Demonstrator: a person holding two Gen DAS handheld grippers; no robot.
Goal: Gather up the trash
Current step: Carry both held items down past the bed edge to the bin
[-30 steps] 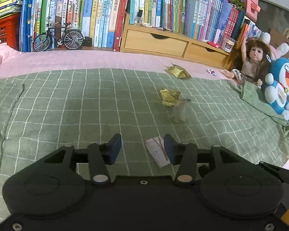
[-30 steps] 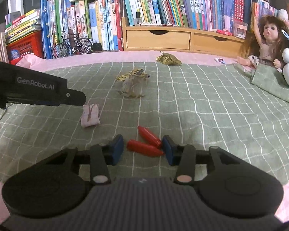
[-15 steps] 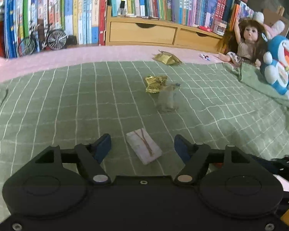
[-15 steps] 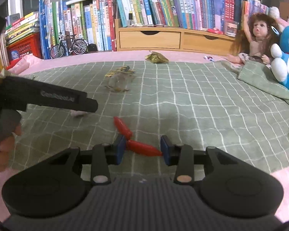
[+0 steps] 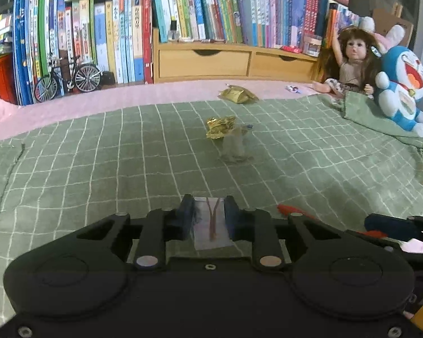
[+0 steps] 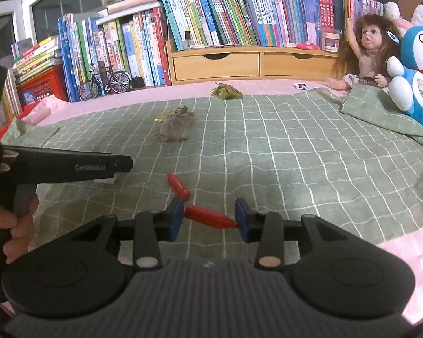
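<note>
My left gripper (image 5: 209,205) is shut on a white wrapper (image 5: 211,225) with a red Y-shaped mark, low on the green checked blanket (image 5: 98,169). My right gripper (image 6: 208,214) holds a red wrapper piece (image 6: 211,217) end to end between its blue pads, and a second red piece (image 6: 178,187) lies just beyond the left pad. Farther out lie a crumpled clear plastic scrap (image 5: 235,149), a gold wrapper (image 5: 221,126) behind it, and another gold wrapper (image 5: 238,95) on the pink sheet. In the right wrist view the left gripper's body (image 6: 70,166) crosses the left side, held by a hand (image 6: 11,225).
Books, a wooden drawer unit (image 5: 206,62) and a model bicycle (image 5: 67,80) line the back. A doll (image 5: 352,64) and a blue plush toy (image 5: 403,84) sit at the right under a blanket fold. A small candy wrapper (image 5: 293,88) lies near the doll.
My left gripper opened wide, slid forward over the white wrapper, then shut on it. My right gripper narrowed slightly around the red piece and stayed there.
</note>
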